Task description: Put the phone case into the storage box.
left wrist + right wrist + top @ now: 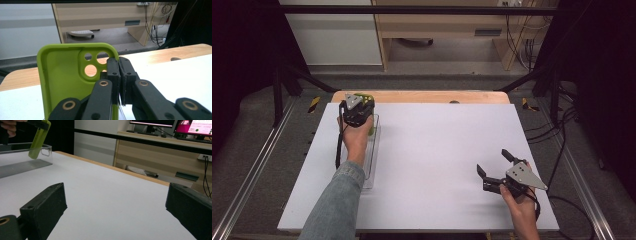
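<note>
I am holding my left claw (357, 111) over the far end of the clear tray (373, 170), near the far left corner of the bench (437, 150), and its 2 jaws are pinching the side wall of the green phone case (62, 82). In the left gripper view the pads are pressing together on that wall just beside the 3 camera holes. In the right gripper view the case (38, 140) is hanging tilted, its lower end inside or just above the tray (25, 162); I cannot tell whether it is touching the floor of it.

I am judging the case to be light, soft and rubbery, so it is likely to flex and swing from a 1-edge pinch; a hold on the wall near a corner looks stiffest. The tray walls are thin and low, and I am minding the rim when raising or lowering the case.

To the right, the middle of the bench is giving me wide room. My right claw (495, 166) is resting low near the right front corner, jaws spread wide, holding nothing, well apart from the tray.
</note>
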The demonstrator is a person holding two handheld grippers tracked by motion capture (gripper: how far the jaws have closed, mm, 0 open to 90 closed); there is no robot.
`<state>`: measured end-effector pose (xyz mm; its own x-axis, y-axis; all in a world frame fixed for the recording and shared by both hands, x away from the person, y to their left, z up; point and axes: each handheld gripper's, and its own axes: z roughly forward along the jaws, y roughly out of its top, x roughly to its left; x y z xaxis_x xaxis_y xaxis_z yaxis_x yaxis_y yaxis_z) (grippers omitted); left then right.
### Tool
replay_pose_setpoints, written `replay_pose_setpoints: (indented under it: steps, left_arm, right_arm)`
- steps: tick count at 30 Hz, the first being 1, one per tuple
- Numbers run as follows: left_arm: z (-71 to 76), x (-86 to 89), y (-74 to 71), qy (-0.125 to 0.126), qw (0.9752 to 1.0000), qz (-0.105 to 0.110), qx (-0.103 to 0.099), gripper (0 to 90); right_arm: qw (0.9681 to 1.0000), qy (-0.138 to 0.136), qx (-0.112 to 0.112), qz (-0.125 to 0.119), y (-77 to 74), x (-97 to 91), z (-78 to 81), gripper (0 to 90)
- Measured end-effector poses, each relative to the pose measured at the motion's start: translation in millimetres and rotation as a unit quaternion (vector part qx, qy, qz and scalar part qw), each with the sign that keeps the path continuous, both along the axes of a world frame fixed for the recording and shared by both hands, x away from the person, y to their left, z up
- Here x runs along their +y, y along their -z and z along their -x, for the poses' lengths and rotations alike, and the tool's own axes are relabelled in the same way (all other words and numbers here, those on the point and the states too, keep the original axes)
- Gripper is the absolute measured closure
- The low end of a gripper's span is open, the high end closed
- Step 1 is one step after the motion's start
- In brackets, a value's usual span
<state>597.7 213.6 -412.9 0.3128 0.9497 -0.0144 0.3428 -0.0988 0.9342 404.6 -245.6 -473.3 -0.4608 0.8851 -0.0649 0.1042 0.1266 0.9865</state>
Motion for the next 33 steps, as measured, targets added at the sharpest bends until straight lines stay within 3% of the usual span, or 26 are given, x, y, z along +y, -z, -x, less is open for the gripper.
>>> replay_pose_setpoints:
  steps: [13,23,33]
  left_arm:
    - [-1.5,-2.1,3.2,-0.001,1.0000,-0.006,0.000,87.5]
    - [-2.4,-1.6,4.0,-0.003,1.0000,0.004,0.002,87.4]
    - [-4.2,-1.0,6.8,-0.004,1.0000,0.001,0.009,87.4]
  right_arm:
    - [1.0000,-0.002,0.001,-0.001,0.0,-0.1,0.1,3.4]
    - [1.0000,-0.004,0.002,-0.002,0.1,0.2,0.1,3.4]
    - [1.0000,-0.005,0.004,-0.002,0.3,0.6,0.1,3.4]
